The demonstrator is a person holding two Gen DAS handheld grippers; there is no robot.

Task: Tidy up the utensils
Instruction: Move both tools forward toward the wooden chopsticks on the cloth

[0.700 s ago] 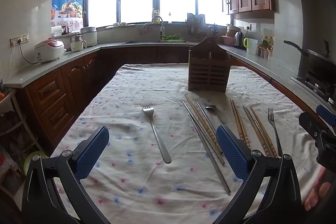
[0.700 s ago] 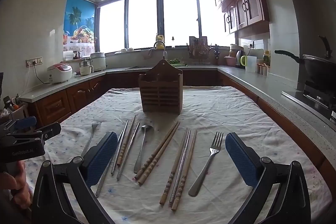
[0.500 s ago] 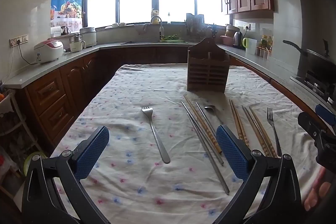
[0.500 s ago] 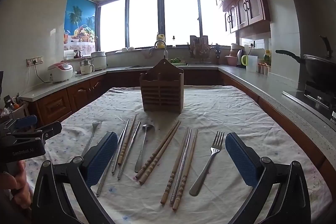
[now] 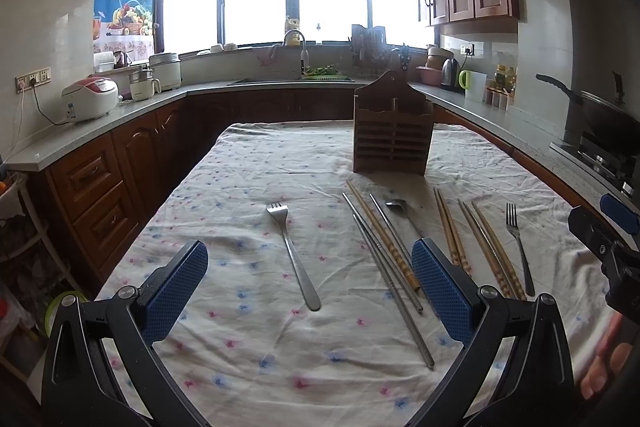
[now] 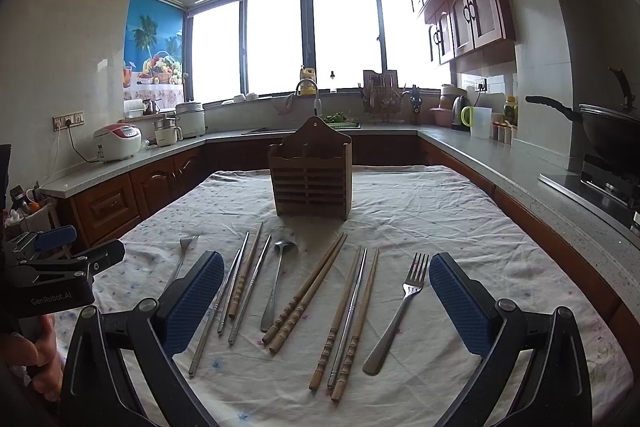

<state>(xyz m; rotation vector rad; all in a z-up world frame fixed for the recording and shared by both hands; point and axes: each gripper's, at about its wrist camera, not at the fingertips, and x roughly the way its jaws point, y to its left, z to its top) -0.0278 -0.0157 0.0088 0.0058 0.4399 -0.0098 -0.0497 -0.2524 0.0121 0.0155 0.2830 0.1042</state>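
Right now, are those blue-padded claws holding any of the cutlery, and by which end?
Nothing is held. The left gripper and right gripper both stand wide open above the tablecloth; the forks, chopsticks and spoon lie untouched.

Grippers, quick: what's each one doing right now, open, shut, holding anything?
Left gripper: open, holding nothing, above the floral tablecloth.
Right gripper: open, holding nothing.

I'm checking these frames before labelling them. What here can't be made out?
- Wooden utensil holder: its inside is hidden by its own slatted front in both views.
- Left fork: in the right wrist view, its handle runs behind the right gripper's blue pad.
- Spoon: in the left wrist view, the left gripper's pad hides most of its handle.
- Far counter items: too small and backlit by the window.
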